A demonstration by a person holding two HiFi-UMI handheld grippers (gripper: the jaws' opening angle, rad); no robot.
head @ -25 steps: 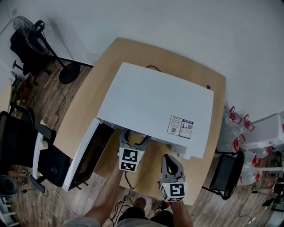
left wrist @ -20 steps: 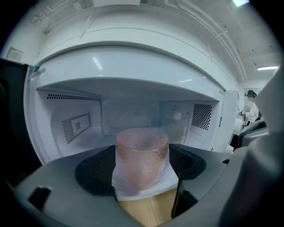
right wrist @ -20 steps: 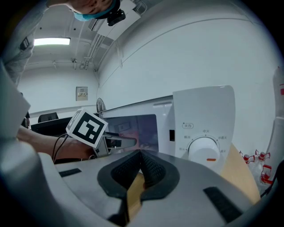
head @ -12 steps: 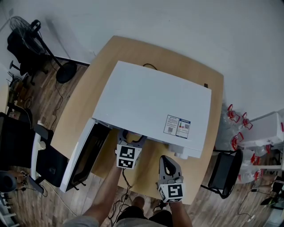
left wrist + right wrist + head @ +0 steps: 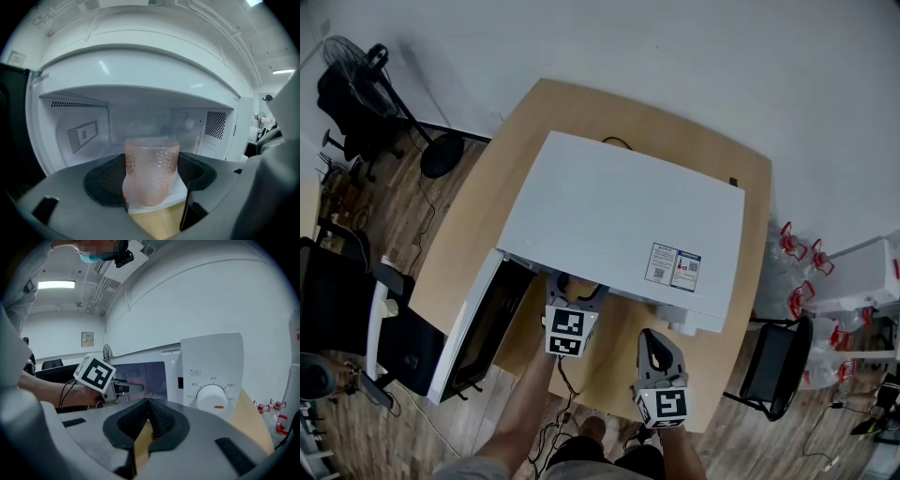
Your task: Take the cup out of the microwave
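Observation:
A pink, dimpled glass cup (image 5: 151, 171) sits between the dark pads of my left gripper (image 5: 150, 187), which is shut on it at the mouth of the white microwave (image 5: 619, 216). The white cavity (image 5: 140, 122) lies behind the cup, and a strip of wooden table shows below it. In the head view, my left gripper (image 5: 574, 289) reaches under the microwave's front edge, and the door (image 5: 478, 323) hangs open to the left. My right gripper (image 5: 656, 349) hovers shut and holds nothing, in front of the control panel with its dial (image 5: 212, 397).
The microwave covers most of the round-cornered wooden table (image 5: 516, 131). A black chair (image 5: 773, 370) stands right of the table, dark chairs (image 5: 337, 300) and a fan (image 5: 356, 84) to the left. Cables lie on the floor by the person's feet.
Almost nothing has moved. My left gripper stays at the microwave's opening with the cup, and the right gripper keeps its place; only the head view has shifted slightly.

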